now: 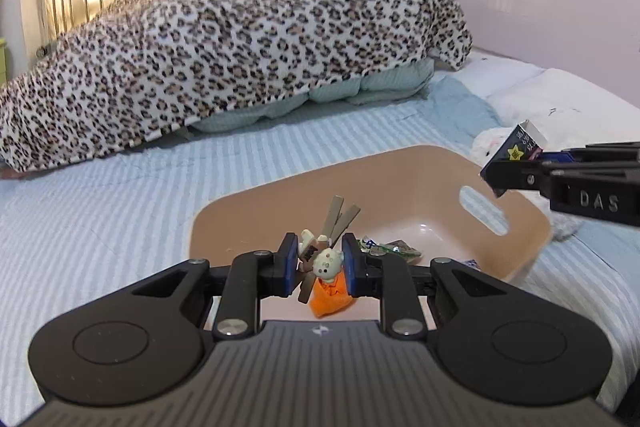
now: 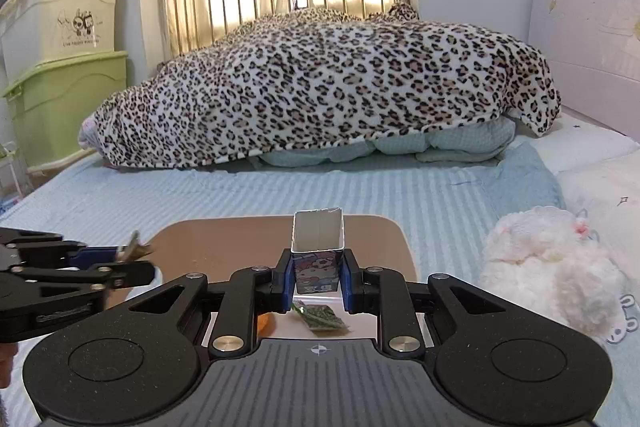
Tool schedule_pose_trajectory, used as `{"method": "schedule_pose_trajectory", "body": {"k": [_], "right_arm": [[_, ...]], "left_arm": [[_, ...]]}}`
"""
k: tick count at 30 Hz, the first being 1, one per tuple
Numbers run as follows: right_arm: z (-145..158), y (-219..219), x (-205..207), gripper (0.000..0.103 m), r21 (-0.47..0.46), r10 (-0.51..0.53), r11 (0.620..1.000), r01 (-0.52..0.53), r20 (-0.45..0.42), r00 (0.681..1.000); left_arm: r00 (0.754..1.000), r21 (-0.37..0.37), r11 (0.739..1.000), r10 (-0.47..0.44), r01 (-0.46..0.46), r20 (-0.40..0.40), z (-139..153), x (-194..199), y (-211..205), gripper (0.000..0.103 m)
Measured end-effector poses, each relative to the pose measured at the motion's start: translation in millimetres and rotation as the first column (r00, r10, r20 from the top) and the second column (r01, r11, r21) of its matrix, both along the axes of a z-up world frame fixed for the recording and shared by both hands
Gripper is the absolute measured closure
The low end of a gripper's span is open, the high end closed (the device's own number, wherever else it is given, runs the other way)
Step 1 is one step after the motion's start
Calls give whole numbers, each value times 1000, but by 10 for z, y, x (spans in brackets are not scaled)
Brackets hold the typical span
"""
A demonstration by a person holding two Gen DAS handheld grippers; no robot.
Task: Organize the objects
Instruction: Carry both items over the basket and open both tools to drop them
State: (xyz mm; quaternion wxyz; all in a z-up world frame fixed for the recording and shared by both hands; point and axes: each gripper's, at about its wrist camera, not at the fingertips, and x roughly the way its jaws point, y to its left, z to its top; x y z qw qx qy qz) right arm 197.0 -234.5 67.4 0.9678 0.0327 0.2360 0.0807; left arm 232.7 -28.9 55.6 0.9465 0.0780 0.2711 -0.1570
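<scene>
Both tools hung over the bin (image 1: 524, 223), the left tool (image 1: 320, 263) clamped on a toy (image 1: 326, 261), the right tool (image 2: 318, 277) on a carton (image 2: 318, 251); a slack grip might have dropped either onto the bed (image 1: 120, 219).

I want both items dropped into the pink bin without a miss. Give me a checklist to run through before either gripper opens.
1. Left gripper has a firm hold on the bear charm bundle: ok, pinched between both pads.
2. Right gripper holds the small carton: ok, clamped at its lower part, open top up.
3. Left load is over the pink bin: ok, bin interior shows directly below.
4. Carton is over the bin: ok, bin floor visible beneath it.
5. Landing spots free: not ok, a green packet and an orange item already lie inside.
6. Height above the bin floor: cannot tell.
</scene>
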Motion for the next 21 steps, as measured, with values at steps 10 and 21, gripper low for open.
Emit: {"method": "schedule_pose_trajectory", "body": {"k": [10, 21], "right_arm": [[-289, 179, 404, 83, -64, 8, 998, -15, -114, 993], [-486, 206, 332, 44, -69, 11, 997, -22, -162, 987]], "left_arm": [[989, 104, 993, 66, -52, -130, -403, 365, -250, 78], [983, 99, 992, 93, -77, -160, -357, 292, -105, 52]]}}
